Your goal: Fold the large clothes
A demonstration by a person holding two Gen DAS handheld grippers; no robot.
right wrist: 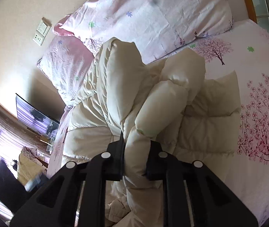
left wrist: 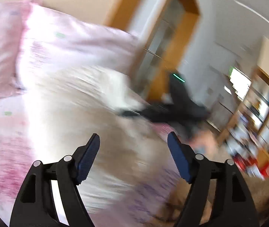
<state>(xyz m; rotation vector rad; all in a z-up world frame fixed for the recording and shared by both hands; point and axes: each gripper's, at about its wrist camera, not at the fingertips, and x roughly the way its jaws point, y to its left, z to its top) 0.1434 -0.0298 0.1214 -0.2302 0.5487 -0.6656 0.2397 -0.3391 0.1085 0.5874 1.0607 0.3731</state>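
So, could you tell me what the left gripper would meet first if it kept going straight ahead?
Probably the cream puffy jacket on the bed: the open left gripper points across it. The picture is blurred, so depth is uncertain.

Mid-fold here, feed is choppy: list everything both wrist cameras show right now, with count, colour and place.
puffer jacket: one, cream, on the bed, a sleeve lifted
bed sheet: one, white with pink blossom trees, under the jacket
pillows: two, pale pink floral, at the head of the bed
wall sockets: two plates, white, wall beside the pillows
screen: one, dark, low by the wall
door frame: one, wooden, beyond the bed
shelving: one unit, wooden, blurred contents
left gripper: black with blue pads, open, empty
right gripper: black, shut on the jacket sleeve
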